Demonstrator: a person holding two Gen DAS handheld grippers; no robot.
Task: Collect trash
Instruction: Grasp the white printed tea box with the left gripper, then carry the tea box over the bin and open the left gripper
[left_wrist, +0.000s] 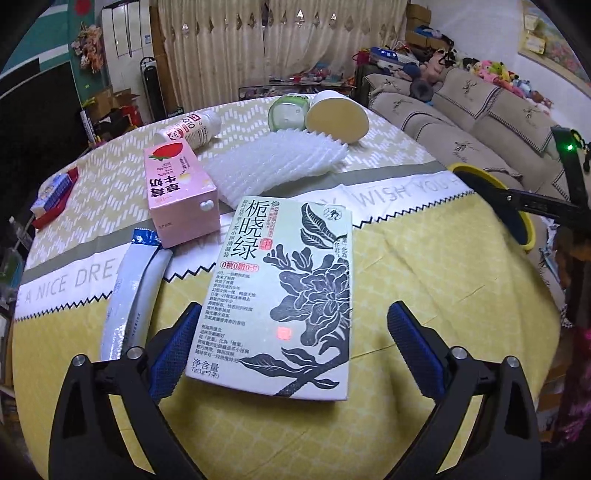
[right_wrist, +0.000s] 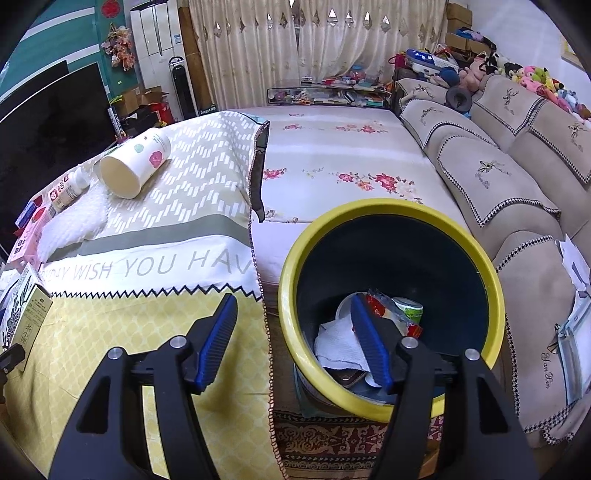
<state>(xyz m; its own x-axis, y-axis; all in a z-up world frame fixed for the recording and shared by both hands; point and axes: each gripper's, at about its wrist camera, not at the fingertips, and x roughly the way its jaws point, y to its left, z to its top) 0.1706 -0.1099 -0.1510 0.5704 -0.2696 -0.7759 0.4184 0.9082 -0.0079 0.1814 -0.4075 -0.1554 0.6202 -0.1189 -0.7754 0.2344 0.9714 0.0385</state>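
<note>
We hold the left gripper (left_wrist: 291, 347) spread wide around the tea box (left_wrist: 284, 295), the right gripper (right_wrist: 295, 339) parted and empty above the bin (right_wrist: 391, 208)

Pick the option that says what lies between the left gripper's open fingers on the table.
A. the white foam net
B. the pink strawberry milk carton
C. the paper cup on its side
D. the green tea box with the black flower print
D: in the left wrist view the tea box lies flat between the spread fingers of the left gripper, untouched; the pink carton sits farther back.
</note>
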